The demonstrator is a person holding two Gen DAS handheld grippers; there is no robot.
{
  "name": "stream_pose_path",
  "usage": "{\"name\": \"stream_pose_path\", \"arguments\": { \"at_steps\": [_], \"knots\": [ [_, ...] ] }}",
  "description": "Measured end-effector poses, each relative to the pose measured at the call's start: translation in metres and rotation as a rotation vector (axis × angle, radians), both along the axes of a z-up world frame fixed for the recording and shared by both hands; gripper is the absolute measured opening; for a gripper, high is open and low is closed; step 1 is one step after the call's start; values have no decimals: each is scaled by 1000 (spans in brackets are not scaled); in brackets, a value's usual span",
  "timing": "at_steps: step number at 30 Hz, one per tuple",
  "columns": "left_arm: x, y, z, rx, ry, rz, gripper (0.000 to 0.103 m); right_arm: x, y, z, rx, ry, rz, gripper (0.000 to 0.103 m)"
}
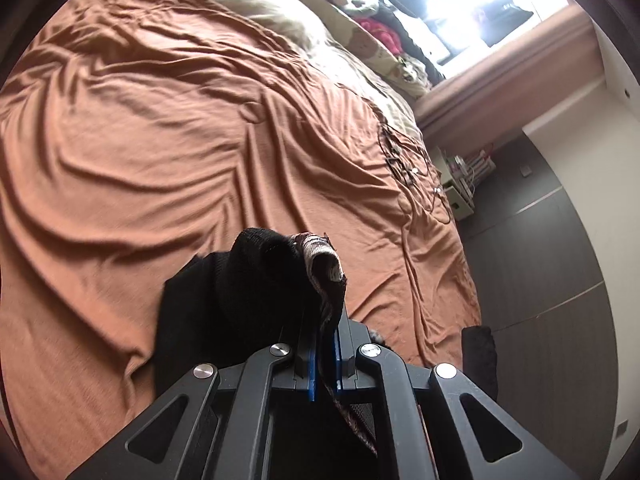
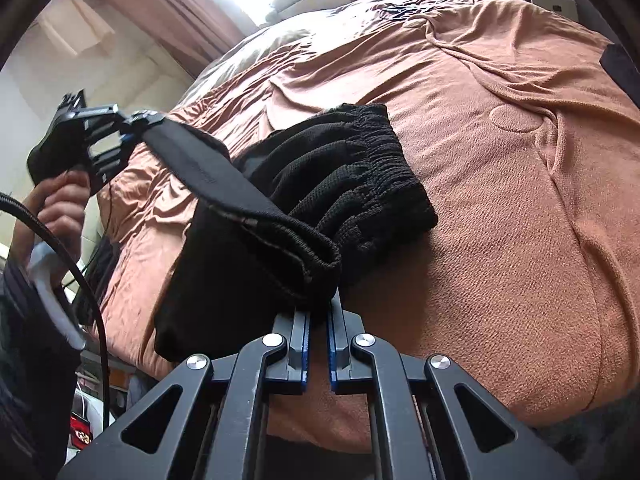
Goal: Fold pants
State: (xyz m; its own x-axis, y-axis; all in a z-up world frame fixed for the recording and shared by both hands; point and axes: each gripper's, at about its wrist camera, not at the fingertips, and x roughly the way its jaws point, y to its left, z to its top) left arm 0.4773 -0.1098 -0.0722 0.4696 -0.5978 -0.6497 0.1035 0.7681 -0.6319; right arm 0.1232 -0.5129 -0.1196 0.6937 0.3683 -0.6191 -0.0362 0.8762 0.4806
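We find almost nothing to read here. The one sign of lettering is a small red glowing display [image 2: 80,432] low at the left edge of the right wrist view, under the bed's side; its pale characters look like digits, yet they are too blurred for us to read. We make out no label or brand on the black pants [image 2: 280,216], on the orange bedcover [image 1: 160,140] or on the pale boxes [image 1: 460,196] beside the bed.
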Motion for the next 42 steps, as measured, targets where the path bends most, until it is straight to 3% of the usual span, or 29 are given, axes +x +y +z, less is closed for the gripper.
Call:
{"name": "stream_pose_path", "arguments": {
  "at_steps": [13, 16, 17, 18, 20, 25, 32, 40, 41, 42],
  "knots": [
    [35, -73, -1, 44, 4, -103, 6, -7, -20, -12, 97, 17, -10, 3],
    [40, -84, -6, 48, 20, -128, 21, -4, -24, -16, 125, 38, -9, 4],
    [39, -85, -9, 45, 23, -129, 32, -4, -24, -16, 134, 40, -8, 4],
    [37, -84, -11, 48, 24, -124, 42, -3, -26, -16, 146, 42, -7, 6],
    [35, -80, -16, 54, 31, -109, 50, -1, -28, -18, 151, 55, -16, 13],
    [24, -62, -30, 59, 62, -92, 50, 7, -32, -22, 178, 87, -33, 41],
    [-3, -35, -42, 75, 84, -80, 50, 22, -37, -22, 188, 84, -44, 41],
    [-37, 3, -53, 107, 107, -47, 50, 31, -32, -14, 119, 58, 2, 41],
    [-42, 8, -55, 109, 110, -43, 50, 31, -31, -12, 107, 56, 13, 39],
    [-47, 13, -56, 113, 112, -39, 50, 30, -28, -10, 88, 47, 24, 23]
  ]
}}
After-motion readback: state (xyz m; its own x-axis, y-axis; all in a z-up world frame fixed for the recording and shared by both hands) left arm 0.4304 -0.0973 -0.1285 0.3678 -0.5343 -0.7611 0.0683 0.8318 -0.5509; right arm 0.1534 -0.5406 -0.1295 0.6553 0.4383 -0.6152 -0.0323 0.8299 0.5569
